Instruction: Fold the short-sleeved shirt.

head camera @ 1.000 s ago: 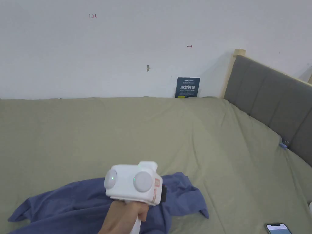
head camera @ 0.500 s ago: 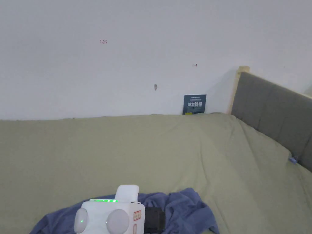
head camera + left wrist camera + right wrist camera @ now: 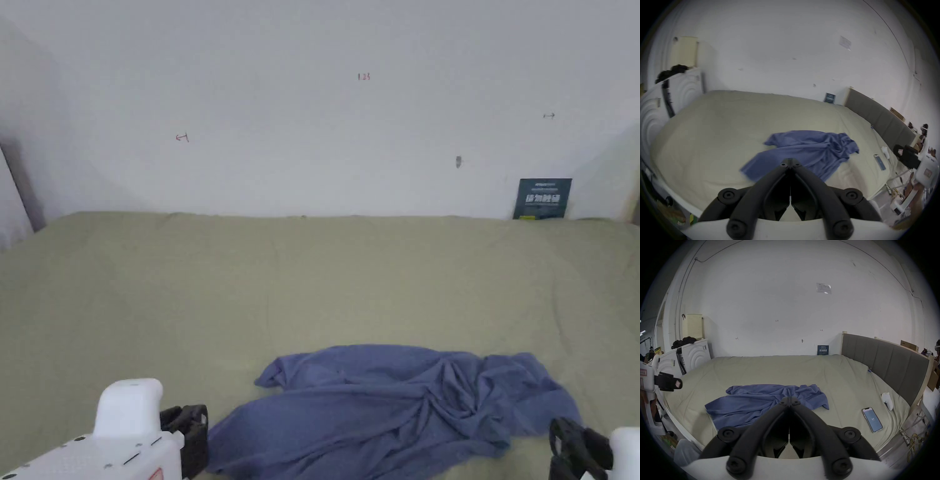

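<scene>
A blue short-sleeved shirt [image 3: 387, 406] lies crumpled on the olive bed sheet [image 3: 300, 281], near the front edge. My left gripper [image 3: 189, 422] hovers just left of the shirt's near corner; in its own view the jaws [image 3: 790, 160] are shut with nothing between them, in front of the shirt [image 3: 810, 151]. My right gripper [image 3: 572, 447] hangs off the shirt's right end; its jaws [image 3: 790, 398] are shut and empty too, with the shirt [image 3: 756, 400] beyond them. Each gripper view shows the other gripper: the right [image 3: 906, 155] and the left [image 3: 670, 383].
A phone [image 3: 872, 419] and a small white object [image 3: 886, 400] lie on the sheet right of the shirt. A grey headboard [image 3: 883, 360] bounds the right side, a white wall with a dark sign [image 3: 542, 198] the back. White furniture [image 3: 693, 353] stands left.
The head camera has swung left. My left gripper, which was over the shirt, now sits lower and to the shirt's left. My right gripper has come into the head view at bottom right.
</scene>
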